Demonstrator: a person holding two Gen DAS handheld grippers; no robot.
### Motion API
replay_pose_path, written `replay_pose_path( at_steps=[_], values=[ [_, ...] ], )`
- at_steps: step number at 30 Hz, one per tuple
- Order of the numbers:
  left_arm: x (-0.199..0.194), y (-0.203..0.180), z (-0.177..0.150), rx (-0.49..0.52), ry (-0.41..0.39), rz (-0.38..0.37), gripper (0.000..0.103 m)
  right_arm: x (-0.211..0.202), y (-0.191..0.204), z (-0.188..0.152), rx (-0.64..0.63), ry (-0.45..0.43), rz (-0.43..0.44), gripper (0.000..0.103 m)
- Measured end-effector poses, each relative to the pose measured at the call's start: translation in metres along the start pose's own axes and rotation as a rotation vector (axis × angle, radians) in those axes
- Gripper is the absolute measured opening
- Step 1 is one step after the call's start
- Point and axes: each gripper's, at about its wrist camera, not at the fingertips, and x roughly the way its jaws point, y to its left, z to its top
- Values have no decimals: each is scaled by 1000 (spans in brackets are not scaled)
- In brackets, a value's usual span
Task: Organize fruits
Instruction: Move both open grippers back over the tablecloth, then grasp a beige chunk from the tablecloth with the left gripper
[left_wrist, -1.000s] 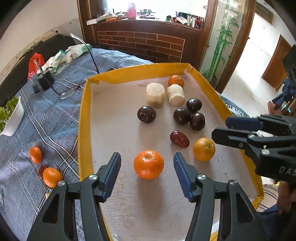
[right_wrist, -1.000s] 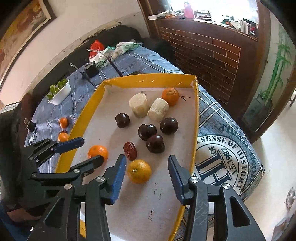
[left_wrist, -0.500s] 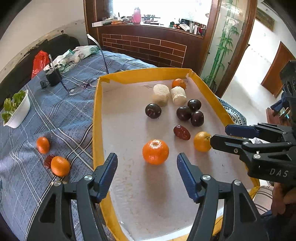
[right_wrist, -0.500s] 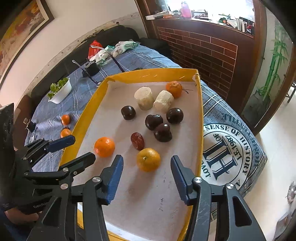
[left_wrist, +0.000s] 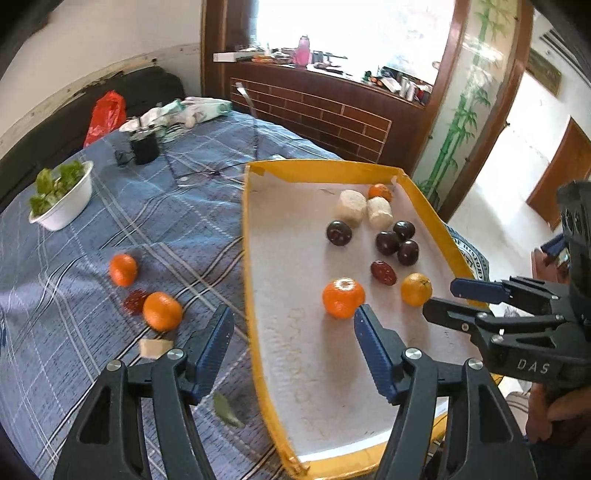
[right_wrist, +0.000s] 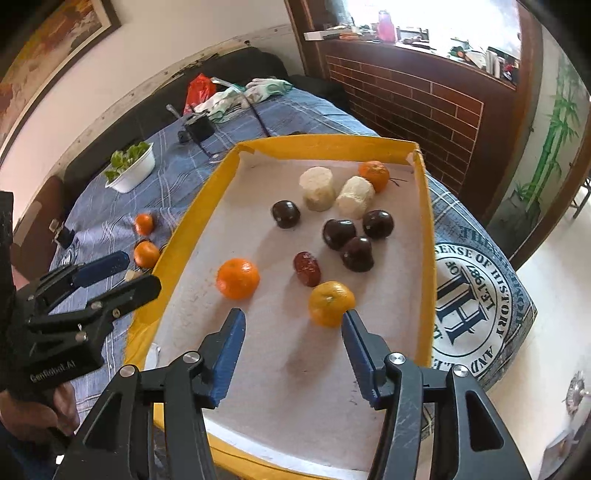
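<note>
Both tongs, left tongs (left_wrist: 293, 345) and right tongs (right_wrist: 291, 349), ribbed blue pads spread, empty, above round dimpled oranges (right_wrist: 237, 277).

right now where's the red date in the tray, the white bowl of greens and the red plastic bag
red date (right_wrist: 307, 268), right wrist view, middle of its wrinkled skin
white bowl (left_wrist: 72, 208), left wrist view, outer side wall
red plastic bag (left_wrist: 104, 118), left wrist view, middle of the crumpled plastic
</note>
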Motion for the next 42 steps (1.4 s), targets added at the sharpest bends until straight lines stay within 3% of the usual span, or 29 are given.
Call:
replay_pose_path(
  at_steps=[8, 15, 20, 27, 32, 36, 38, 42],
  values=[
    [-15, 34, -13, -98, -17, 21, 67, 1, 20, -2, -41, 2, 13, 60],
    [-27, 86, -32, -216, -19, 86, 67, 2, 33, -3, -68, -4, 32, 60],
    [-13, 114, -44, -271, 29, 130, 67, 2, 31, -3, -73, -2, 36, 60],
    [16, 116, -36, -270, 59, 108, 65, -1, 20, -2, -70, -2, 21, 60],
    [41, 113, -31, -253, 107, 120, 39, -4, 4, 0, -47, -8, 2, 60],
    [47, 114, -32, -255, 110, 130, 38, -6, -4, 1, -33, -10, 1, 60],
    [46, 114, -33, -255, 106, 129, 28, -5, -3, 3, -37, -10, 10, 60],
    [35, 116, -42, -268, 105, 151, 28, -2, 15, 10, -82, -18, 54, 60]
  ],
)
